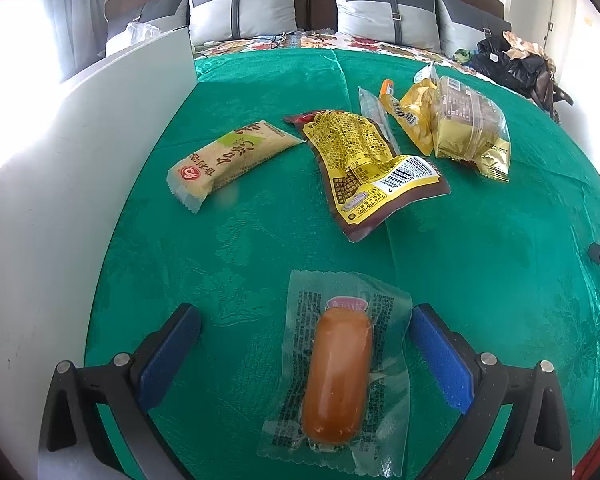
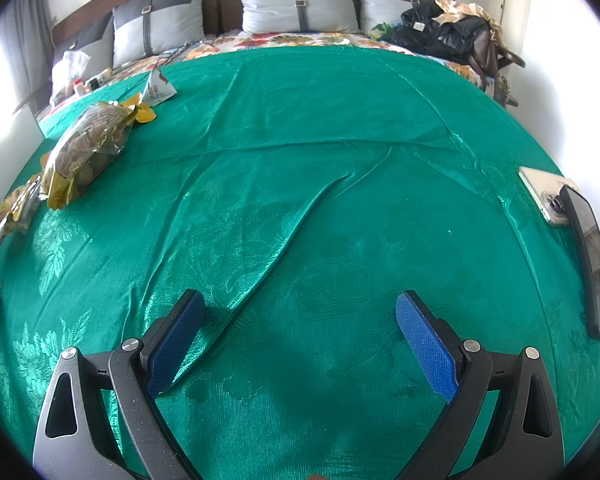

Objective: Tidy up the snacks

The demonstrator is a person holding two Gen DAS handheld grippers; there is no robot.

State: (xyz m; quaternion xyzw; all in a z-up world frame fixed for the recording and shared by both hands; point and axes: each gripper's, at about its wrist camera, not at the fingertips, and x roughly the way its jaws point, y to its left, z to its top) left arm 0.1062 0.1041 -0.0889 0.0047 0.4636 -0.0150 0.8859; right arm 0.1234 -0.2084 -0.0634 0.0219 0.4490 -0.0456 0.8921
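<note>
Left gripper [image 1: 306, 354] jaws stood released around the sausage [image 1: 337, 374], untouched on the cloth [image 1: 480, 260]; right gripper [image 2: 300, 336] jaws released, empty.

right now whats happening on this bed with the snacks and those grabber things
A person is sorting snacks on a green cloth with two handheld grippers. The left gripper is wide open around a sausage in a clear wrapper, its pads not touching it. A beige snack bar, a yellow packet and more packets lie beyond, beside a white box. The right gripper is open over bare cloth, holding nothing.
</note>
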